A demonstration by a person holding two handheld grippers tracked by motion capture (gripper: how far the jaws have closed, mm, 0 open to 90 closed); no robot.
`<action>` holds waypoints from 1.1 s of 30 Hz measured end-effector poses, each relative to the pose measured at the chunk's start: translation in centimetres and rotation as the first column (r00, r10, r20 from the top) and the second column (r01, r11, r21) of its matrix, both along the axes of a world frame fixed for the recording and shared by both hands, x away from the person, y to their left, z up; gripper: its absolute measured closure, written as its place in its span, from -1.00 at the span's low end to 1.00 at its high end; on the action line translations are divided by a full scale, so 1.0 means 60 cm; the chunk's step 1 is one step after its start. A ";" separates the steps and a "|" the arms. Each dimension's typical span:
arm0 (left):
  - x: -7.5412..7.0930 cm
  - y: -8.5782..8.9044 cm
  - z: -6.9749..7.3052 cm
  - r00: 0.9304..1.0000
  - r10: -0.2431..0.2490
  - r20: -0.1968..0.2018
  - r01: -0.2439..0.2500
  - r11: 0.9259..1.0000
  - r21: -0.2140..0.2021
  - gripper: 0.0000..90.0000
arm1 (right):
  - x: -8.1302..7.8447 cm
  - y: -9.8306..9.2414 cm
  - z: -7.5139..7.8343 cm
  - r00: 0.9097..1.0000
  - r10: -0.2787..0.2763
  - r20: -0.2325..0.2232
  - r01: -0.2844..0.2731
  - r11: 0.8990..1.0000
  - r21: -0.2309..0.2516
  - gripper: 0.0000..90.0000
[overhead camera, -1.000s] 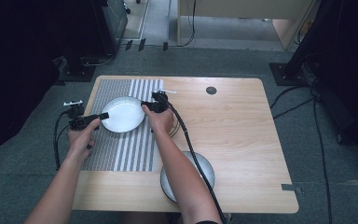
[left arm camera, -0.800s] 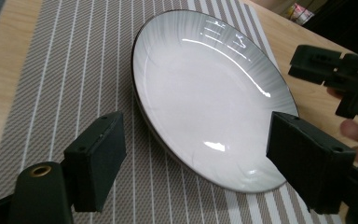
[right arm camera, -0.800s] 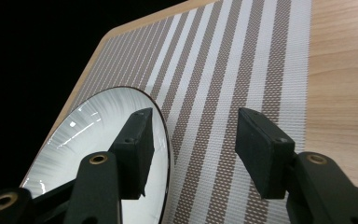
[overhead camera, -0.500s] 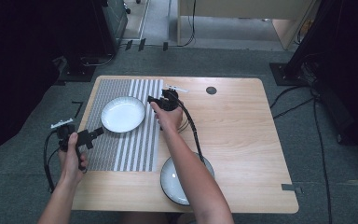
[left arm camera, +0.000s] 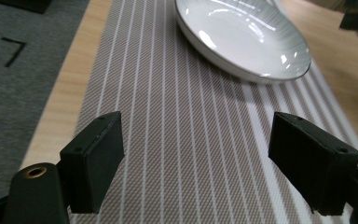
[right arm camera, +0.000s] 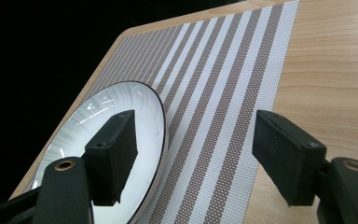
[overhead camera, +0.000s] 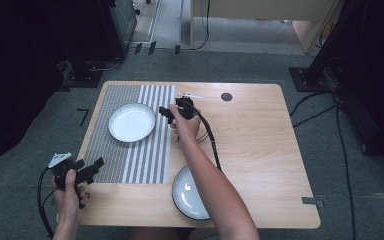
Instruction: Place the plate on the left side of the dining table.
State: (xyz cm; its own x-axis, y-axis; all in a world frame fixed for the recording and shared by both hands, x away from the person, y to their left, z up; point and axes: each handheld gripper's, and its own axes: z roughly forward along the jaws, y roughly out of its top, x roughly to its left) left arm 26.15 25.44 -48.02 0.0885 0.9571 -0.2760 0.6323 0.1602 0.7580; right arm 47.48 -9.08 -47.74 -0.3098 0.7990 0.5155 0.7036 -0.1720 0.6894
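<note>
We see our left gripper at six o'clock, two black jaws wide apart with nothing between them, over a striped mat, a white plate on it at one o'clock, wooden table at nine o'clock, grey floor beyond.

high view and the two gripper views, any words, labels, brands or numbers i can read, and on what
None: no word, brand or number can be read on the white plate, the striped placemat, the second plate or the table.
An angular black mark on the grey floor looks like a "7", though it may just be tape.
</note>
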 end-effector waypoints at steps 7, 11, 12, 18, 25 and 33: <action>-0.034 0.005 -0.026 0.999 0.012 -0.037 -0.011 0.999 0.038 -0.60 | -0.009 -0.009 0.010 1.000 0.011 0.003 -0.011 1.000 -0.011 -0.35; -0.050 0.003 -0.039 0.999 0.007 -0.048 -0.002 0.996 0.088 -0.60 | -0.021 -0.016 0.021 0.999 0.034 0.013 -0.034 0.999 -0.020 -0.38; -0.050 0.003 -0.039 0.999 0.007 -0.048 -0.002 0.996 0.088 -0.60 | -0.021 -0.016 0.021 0.999 0.034 0.013 -0.034 0.999 -0.020 -0.38; -0.064 0.007 -0.048 0.998 -0.002 -0.057 0.009 0.993 0.121 -0.60 | -0.051 -0.024 0.031 0.997 0.069 0.032 -0.068 0.997 -0.023 -0.40; -0.060 0.021 -0.055 0.998 -0.015 -0.054 0.020 0.995 0.093 -0.60 | -0.078 -0.040 0.036 0.996 0.080 0.043 -0.079 0.997 -0.025 -0.40; -0.061 0.021 -0.057 0.999 -0.024 -0.039 0.027 0.996 0.089 -0.62 | -0.117 -0.084 0.048 0.996 0.073 0.056 -0.072 0.997 -0.031 -0.43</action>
State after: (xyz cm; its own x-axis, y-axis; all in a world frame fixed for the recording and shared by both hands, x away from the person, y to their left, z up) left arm 22.48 26.71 -51.46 0.1042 0.9756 -0.1934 0.6641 0.0765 0.7437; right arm 40.46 -14.11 -44.87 -0.3957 0.7874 0.4726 0.6730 -0.1016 0.7327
